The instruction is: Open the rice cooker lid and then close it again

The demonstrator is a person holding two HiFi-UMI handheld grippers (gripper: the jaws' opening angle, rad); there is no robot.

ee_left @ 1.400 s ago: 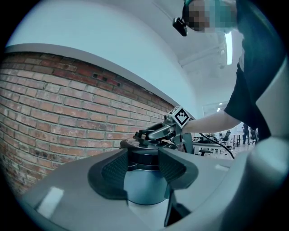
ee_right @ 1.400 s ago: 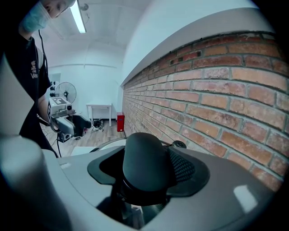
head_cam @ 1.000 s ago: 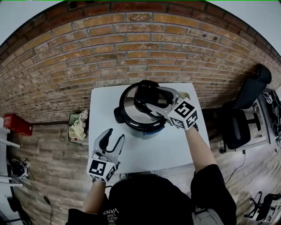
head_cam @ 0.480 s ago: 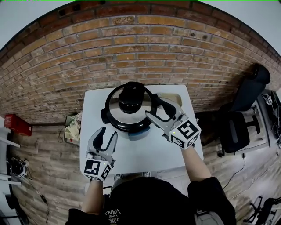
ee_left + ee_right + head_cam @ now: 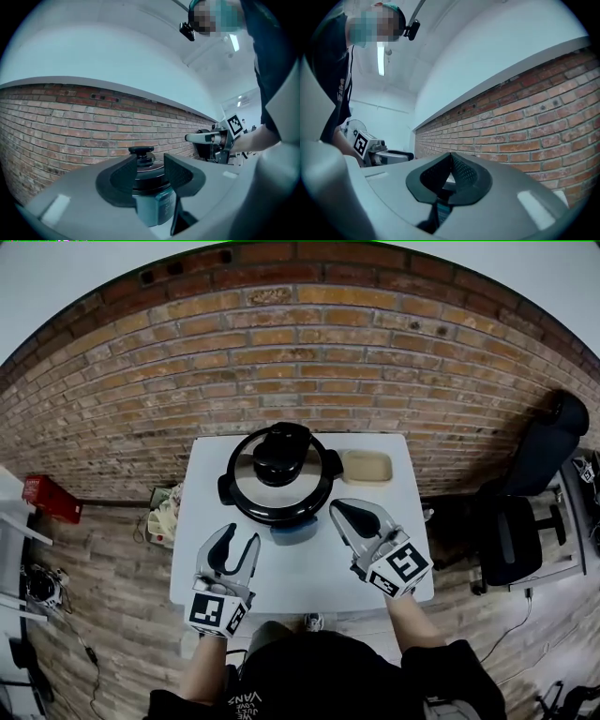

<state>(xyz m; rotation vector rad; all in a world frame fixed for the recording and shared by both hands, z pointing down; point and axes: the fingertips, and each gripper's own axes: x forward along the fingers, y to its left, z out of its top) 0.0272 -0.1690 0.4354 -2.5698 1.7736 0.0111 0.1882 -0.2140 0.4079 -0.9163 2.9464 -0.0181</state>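
Grippers come nearest, both over the front half of the table (image 5: 309, 570) and well apart from each other. The left gripper (image 5: 242, 537) has its jaws spread with nothing clamped; in its own view the cooker shows through the gap but stands off beyond the tips. The right gripper (image 5: 339, 510) has just been closing, and its jaws now meet with nothing between them. Its tips lie just beside the cooker's right front without touching it.

Behind them the cooker (image 5: 293, 531) stands at the back middle of the table. Its lid (image 5: 246, 480) is down and seated flat, with a black knob (image 5: 281, 456) on top. A beige tray (image 5: 367, 466) lies just to its right. A brick wall (image 5: 300, 362) runs behind the table, and a black chair (image 5: 539, 442) stands off to the right.
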